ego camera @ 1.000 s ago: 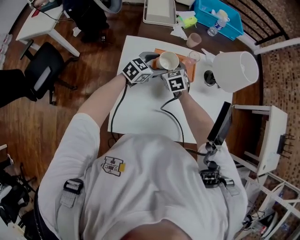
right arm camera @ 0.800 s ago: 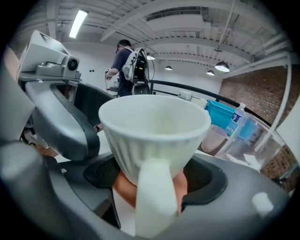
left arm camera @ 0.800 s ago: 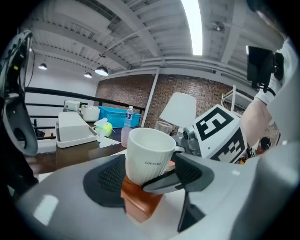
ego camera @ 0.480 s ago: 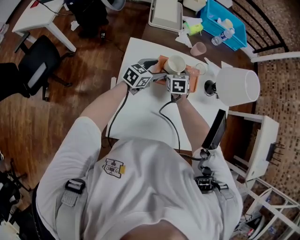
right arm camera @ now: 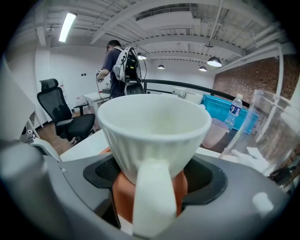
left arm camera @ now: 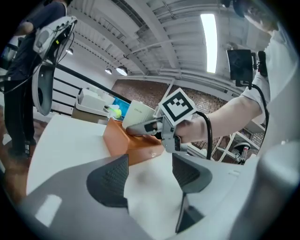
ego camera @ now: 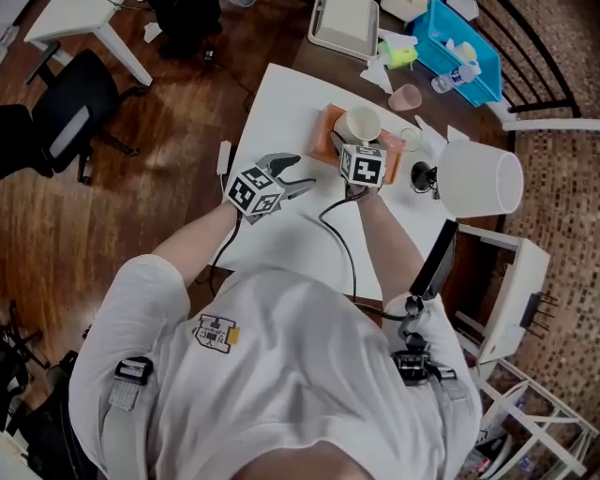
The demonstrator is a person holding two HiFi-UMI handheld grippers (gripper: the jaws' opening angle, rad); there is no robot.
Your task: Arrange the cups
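Note:
A white ribbed cup (ego camera: 362, 123) with a handle sits upright over an orange box (ego camera: 328, 142) at the far side of the white table (ego camera: 281, 98). My right gripper (ego camera: 360, 142) is shut on the cup's lower body; in the right gripper view the cup (right arm camera: 154, 133) fills the gap between both pads, with the orange box (right arm camera: 182, 187) just beneath. My left gripper (ego camera: 294, 175) hovers over bare table to the left of the box, its jaws closing with nothing between them. The left gripper view looks past that gripper (left arm camera: 150, 176) at the box (left arm camera: 129, 143) and the held cup (left arm camera: 137, 112).
A pink cup (ego camera: 405, 97) and a clear cup (ego camera: 409, 139) stand right of the box. A big white lampshade (ego camera: 483, 183) lies at the table's right edge. Behind are a blue bin (ego camera: 459, 37) and a white tray (ego camera: 349, 23). An office chair (ego camera: 66, 141) stands on the floor at left.
My left gripper has drawn away from the cup, moving left and toward me, lower over the table, and has rolled. The right gripper stays on the cup above the orange box.

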